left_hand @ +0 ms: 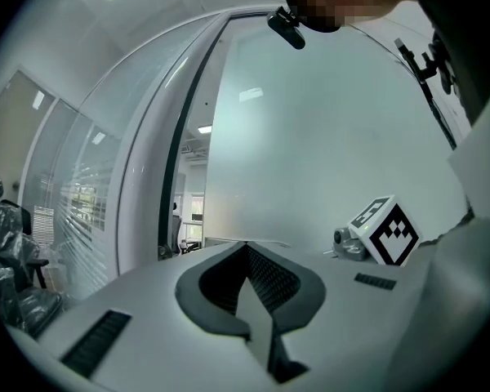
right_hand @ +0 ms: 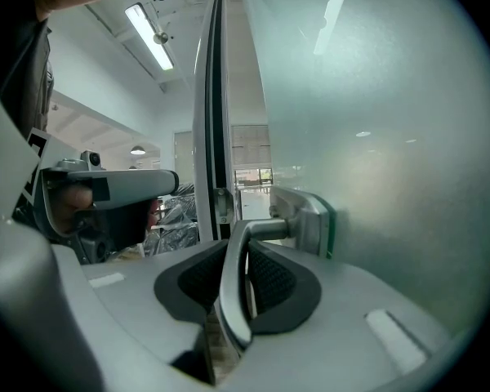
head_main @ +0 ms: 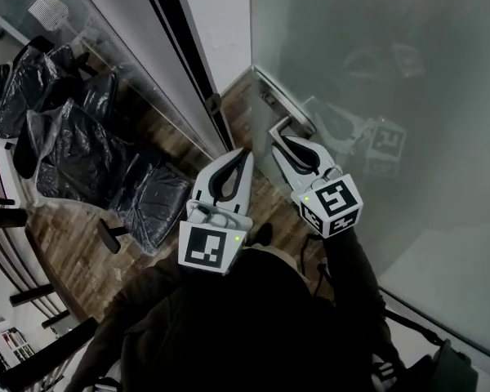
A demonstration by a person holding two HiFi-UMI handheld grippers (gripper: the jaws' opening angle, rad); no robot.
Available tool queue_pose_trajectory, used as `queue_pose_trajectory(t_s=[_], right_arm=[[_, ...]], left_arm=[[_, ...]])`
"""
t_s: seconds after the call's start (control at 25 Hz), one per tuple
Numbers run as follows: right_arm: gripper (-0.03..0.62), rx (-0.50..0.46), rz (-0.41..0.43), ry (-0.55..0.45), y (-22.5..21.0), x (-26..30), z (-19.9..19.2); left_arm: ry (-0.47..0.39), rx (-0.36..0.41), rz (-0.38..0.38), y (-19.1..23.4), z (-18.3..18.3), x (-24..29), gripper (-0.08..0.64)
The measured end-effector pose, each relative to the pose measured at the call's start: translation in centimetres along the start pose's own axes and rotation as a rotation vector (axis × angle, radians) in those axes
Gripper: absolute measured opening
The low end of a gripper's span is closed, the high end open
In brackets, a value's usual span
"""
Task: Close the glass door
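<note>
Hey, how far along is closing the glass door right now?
Done: the right gripper is clamped on the door handle. In hand: the glass door is held ajar, with an open gap between its edge and the door frame. Left: bring the edge to the frame and let go. The left gripper is shut on nothing.

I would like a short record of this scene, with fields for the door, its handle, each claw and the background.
door: frosted glass door, not yet shut; a gap shows beside its edge
handle: metal lever handle, near the door's edge
right: right claw closed on the lever handle
left: left claw shut, holding nothing
background: chairs wrapped in plastic, on a wooden floor
</note>
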State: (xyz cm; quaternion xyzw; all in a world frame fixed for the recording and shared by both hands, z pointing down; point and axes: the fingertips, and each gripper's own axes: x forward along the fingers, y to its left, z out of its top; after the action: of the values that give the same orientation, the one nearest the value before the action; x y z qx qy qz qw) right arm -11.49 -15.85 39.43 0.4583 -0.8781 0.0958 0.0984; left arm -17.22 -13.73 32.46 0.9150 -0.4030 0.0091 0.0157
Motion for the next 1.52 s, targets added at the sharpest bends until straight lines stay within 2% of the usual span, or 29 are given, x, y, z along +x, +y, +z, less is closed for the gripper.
queue_pose_trajectory(t_s=[0.24, 0.44, 0.6, 0.88, 1.24, 1.52], right_arm=[[0.067, -0.004, 0.023, -0.003, 1.1, -0.2, 0.9], [0.067, -0.009, 0.034, -0.004, 2.0, -0.2, 0.8], [0.067, -0.006, 0.051, -0.004, 3.6, 0.2, 0.4], [0.067, -0.021, 0.067, 0.001, 5.4, -0.6, 0.1], [0.067, -0.032, 0.087, 0.001, 7.3, -1.2, 0.7], [0.067, -0.027, 0.098, 0.003, 8.5, -1.6, 0.4]], left_arm=[[0.010, -0.006, -0.066, -0.1, 0.4, -1.3, -0.003], [0.025, -0.032, -0.088, 0.4, -0.3, -2.2, -0.003], [0.016, -0.029, -0.071, 1.2, -0.2, -3.3, -0.003], [0.006, -0.042, -0.024, 0.2, -0.4, -4.8, -0.003], [-0.007, -0.014, 0.033, 0.6, 1.6, -6.9, -0.003], [-0.027, 0.004, 0.045, 0.0, 2.5, -7.8, -0.003]])
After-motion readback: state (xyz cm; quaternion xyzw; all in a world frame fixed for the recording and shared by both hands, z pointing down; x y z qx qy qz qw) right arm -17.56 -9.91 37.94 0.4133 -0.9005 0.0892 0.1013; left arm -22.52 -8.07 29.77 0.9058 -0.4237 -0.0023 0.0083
